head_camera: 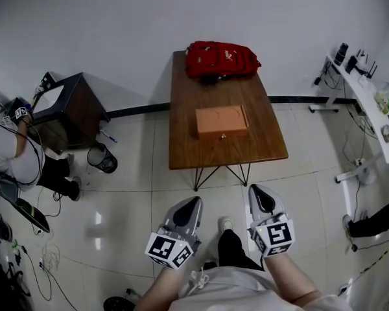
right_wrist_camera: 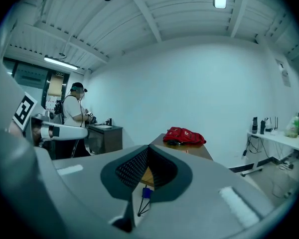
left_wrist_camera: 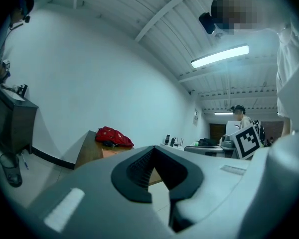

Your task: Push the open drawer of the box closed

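How far the drawer (head_camera: 223, 135) is standing open is hard to tell. The box (head_camera: 222, 118) is lying crosswise at the table's (head_camera: 188, 144) middle, its front facing the left gripper (head_camera: 195, 201) and right gripper (head_camera: 254, 190), both pressed together, empty.

We hold our right gripper (right_wrist_camera: 148, 152) with its jaws together, nothing between them. Beyond the jaws, a red bag (right_wrist_camera: 184, 135) lies at the wooden table's (right_wrist_camera: 198, 152) far end.
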`<state>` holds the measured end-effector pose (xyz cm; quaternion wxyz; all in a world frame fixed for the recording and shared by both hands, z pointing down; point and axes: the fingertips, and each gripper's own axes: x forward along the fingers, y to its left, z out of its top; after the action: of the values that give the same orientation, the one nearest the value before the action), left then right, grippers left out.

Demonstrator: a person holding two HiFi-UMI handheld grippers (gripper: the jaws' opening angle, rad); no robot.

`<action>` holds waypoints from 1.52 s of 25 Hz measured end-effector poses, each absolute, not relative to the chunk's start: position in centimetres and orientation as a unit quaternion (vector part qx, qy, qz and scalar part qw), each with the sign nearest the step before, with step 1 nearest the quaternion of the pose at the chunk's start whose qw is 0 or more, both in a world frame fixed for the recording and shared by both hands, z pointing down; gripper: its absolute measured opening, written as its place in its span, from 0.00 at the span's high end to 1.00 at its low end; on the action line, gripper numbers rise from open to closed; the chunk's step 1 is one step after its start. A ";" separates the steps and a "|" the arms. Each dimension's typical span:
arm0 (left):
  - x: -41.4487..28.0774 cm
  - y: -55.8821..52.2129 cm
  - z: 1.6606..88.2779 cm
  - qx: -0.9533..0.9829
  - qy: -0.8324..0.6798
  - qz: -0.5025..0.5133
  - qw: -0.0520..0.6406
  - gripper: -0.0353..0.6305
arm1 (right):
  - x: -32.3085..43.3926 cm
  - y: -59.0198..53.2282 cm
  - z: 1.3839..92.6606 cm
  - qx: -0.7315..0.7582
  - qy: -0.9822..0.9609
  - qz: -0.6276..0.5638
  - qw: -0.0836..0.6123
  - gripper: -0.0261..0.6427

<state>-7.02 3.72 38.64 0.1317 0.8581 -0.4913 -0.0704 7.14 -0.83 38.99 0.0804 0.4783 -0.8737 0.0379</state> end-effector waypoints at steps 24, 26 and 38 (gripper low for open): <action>-4.7 13.7 36.5 0.869 -0.484 -0.049 0.095 0.94 | 6.6 12.2 38.9 0.442 -0.891 0.041 0.090 0.95; -3.9 13.8 35.7 0.870 -0.486 -0.041 0.075 0.94 | 6.8 12.2 38.5 0.430 -0.898 0.024 0.086 0.95; -2.0 12.2 34.8 0.876 -0.478 -0.027 0.053 0.94 | 7.5 10.4 37.0 0.416 -0.908 0.002 0.060 0.95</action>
<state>-2.02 12.18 34.81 0.0533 0.8764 -0.4779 -0.0273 7.54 10.38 37.04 0.0602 0.4155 -0.9076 0.0016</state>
